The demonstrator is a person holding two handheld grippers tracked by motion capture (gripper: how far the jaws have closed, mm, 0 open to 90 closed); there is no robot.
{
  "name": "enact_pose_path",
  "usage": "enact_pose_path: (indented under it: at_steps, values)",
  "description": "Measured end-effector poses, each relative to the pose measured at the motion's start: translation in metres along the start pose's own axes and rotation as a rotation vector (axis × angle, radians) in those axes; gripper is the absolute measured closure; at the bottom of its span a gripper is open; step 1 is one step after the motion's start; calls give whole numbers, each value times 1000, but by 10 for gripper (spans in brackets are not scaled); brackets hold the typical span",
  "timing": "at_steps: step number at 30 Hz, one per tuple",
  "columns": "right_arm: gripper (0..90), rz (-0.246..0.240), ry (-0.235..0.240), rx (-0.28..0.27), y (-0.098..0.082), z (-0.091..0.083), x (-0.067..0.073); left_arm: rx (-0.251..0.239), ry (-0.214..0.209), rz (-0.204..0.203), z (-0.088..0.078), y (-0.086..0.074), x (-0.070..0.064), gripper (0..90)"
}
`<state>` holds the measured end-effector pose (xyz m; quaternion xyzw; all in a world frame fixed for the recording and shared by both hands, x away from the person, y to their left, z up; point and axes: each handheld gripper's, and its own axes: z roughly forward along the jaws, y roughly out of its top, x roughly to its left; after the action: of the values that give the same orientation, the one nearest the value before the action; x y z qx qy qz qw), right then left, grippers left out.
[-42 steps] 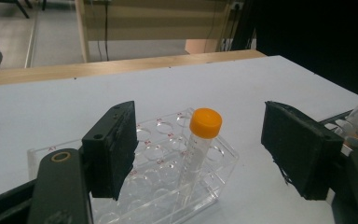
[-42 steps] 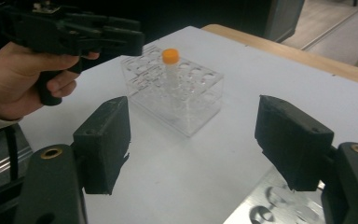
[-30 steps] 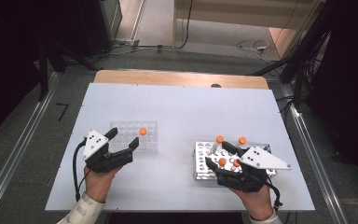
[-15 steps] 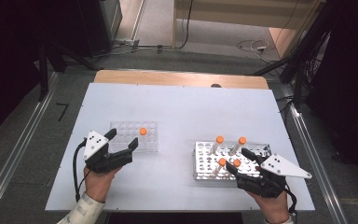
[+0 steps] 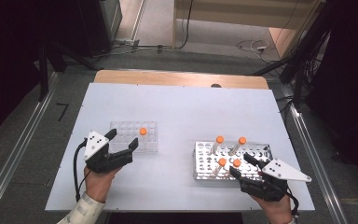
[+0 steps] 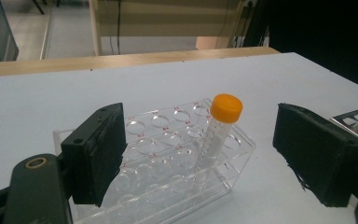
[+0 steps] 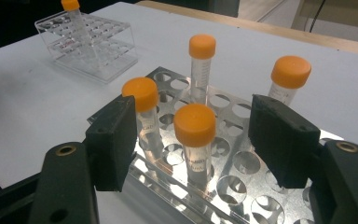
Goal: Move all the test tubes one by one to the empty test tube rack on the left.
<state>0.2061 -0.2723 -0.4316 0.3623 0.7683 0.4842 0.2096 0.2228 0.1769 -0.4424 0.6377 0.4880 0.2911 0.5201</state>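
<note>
A clear plastic rack (image 5: 126, 130) holds one orange-capped tube (image 5: 142, 132). My left gripper (image 5: 123, 138) stands open at the rack's near side. In the left gripper view the rack (image 6: 168, 140) and tube (image 6: 223, 122) lie between and beyond the wide jaws, untouched. A metal rack (image 5: 256, 151) on the right holds several orange-capped tubes. My right gripper (image 5: 240, 164) is at its near edge, and its jaws have just been closing. In the right gripper view they flank the nearest tube (image 7: 195, 125), and the pads stand clear of it.
The white table (image 5: 182, 107) has bare room between the two racks and behind them. A wooden strip (image 5: 177, 78) runs along the far edge. A person's hands hold both grippers at the near edge. Cables lie on the floor beyond the table.
My right gripper has drawn back toward the near edge and a little to the right, sinking to the metal rack's front row. The left gripper has stayed put.
</note>
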Motion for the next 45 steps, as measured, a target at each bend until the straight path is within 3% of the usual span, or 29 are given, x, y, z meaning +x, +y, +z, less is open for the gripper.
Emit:
enact_pose_path:
  at_steps: [17,23,45]
  values:
    - [461,-12,2,29,-12,8,-4,3,-1,2,0,0,1,176]
    - [507,-39,-18,46,-19,15,-4,5,-1,3,0,-1,0,177]
    - [686,-44,-20,46,-25,19,-5,11,-2,2,1,-1,0,177]
